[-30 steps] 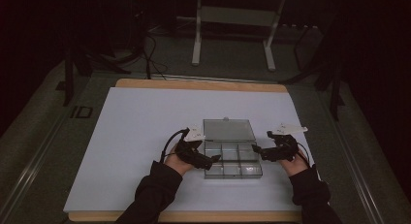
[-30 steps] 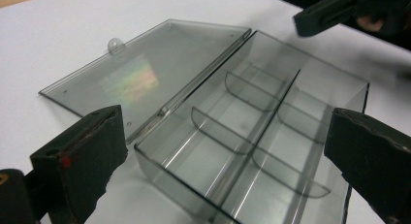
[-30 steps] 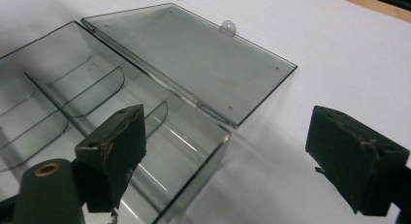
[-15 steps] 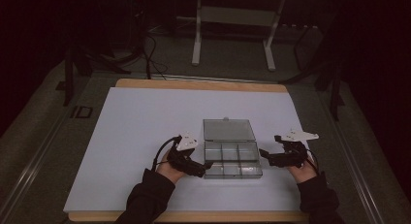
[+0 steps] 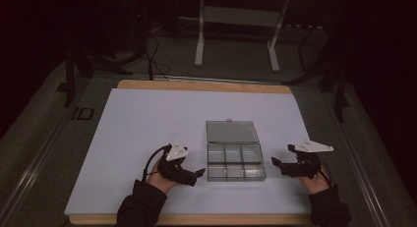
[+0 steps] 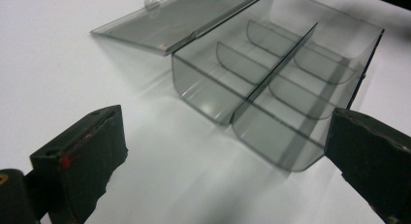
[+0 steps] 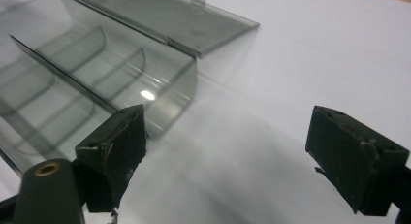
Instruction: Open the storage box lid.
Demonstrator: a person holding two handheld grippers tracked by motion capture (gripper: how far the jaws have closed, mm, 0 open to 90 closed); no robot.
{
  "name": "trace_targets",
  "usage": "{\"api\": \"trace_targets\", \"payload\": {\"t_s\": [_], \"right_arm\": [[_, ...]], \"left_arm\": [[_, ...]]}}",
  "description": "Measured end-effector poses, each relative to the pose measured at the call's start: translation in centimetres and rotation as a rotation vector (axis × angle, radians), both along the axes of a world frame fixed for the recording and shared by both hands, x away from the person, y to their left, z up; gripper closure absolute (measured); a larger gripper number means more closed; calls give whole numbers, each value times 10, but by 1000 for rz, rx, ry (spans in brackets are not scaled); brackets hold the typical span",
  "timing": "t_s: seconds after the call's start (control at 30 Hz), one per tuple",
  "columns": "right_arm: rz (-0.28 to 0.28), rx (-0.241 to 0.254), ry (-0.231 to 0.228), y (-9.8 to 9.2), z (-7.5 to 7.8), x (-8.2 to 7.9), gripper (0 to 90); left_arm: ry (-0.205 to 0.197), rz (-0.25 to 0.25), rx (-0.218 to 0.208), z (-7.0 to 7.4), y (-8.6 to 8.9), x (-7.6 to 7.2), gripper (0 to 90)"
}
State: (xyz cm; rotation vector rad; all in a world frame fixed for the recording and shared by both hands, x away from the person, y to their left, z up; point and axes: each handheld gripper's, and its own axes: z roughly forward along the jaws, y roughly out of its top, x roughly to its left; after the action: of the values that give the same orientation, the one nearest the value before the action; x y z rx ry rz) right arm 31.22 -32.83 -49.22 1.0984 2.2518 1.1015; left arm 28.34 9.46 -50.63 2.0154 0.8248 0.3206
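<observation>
- Left gripper (image 5: 198, 173): jaws spread wide, nothing between them; held low over the white sheet (image 5: 147, 124) at about 9 o'clock of the box (image 5: 235, 162), just beside its left end, apart from it
- In the left gripper view the left gripper (image 6: 223, 151) frames bare sheet (image 6: 58, 64) between its two black pads, with the box (image 6: 271, 83) ahead toward 1 o'clock, its near corner close to the right pad
- Right gripper (image 5: 276, 164): jaws also wide, holding nothing; it sits at 3 o'clock of the box, just beside the right end, not touching
- In the right gripper view the right gripper (image 7: 228, 151) has the sheet (image 7: 329, 54) between its pads and the box (image 7: 97, 83) at 10 to 11 o'clock, one corner behind the left pad
- Each hand (image 5: 160, 179) comes in from 6 o'clock in a dark sleeve (image 5: 140, 207)
- Box: clear, smoky plastic, six compartments in two rows of three, all bare; it lies right of the sheet's centre, toward 5 o'clock
- Lid (image 5: 231, 131): swung fully open, lying flat on the sheet at 12 o'clock of the box, hinged along the far edge, a small tab on its far rim
- Sheet covers a wooden table (image 5: 196, 84), whose edge shows at 12 o'clock
- Beyond it, a dark floor with cables (image 5: 152, 50) and a metal stand (image 5: 236, 30)
</observation>
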Motion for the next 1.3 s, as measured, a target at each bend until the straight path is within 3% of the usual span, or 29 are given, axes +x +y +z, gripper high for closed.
{"api": "trace_targets", "payload": {"t_s": [0.3, 0.4, 0.53, 0.77, 0.87, 0.93, 1.03, 1.3], "right_arm": [[-60, 4, -11, -16, -14, -13, 144], [-83, 23, -35, -23, -20, -21, 144], [-91, 41, -56, -25, -23, -26, 144], [-104, 29, -64, -25, -31, -31, 144], [-106, 35, -78, -24, -32, -31, 144], [-120, 19, -119, -24, -33, -34, 144], [-139, 14, -143, -25, -35, -35, 144], [-168, 12, -139, -28, -39, -33, 145]], "left_arm": [[8, 46, 19, -11, 12, -8, 25], [11, 75, 28, -18, 16, -15, 25], [7, 109, 41, -23, 18, -20, 25], [7, 150, 35, -30, 22, -29, 25], [-1, 167, 29, -30, 23, -31, 25], [-13, 192, 32, -31, 24, -34, 25], [-34, 218, 32, -31, 24, -36, 25], [-59, 273, 79, -31, 20, -38, 25]]}}
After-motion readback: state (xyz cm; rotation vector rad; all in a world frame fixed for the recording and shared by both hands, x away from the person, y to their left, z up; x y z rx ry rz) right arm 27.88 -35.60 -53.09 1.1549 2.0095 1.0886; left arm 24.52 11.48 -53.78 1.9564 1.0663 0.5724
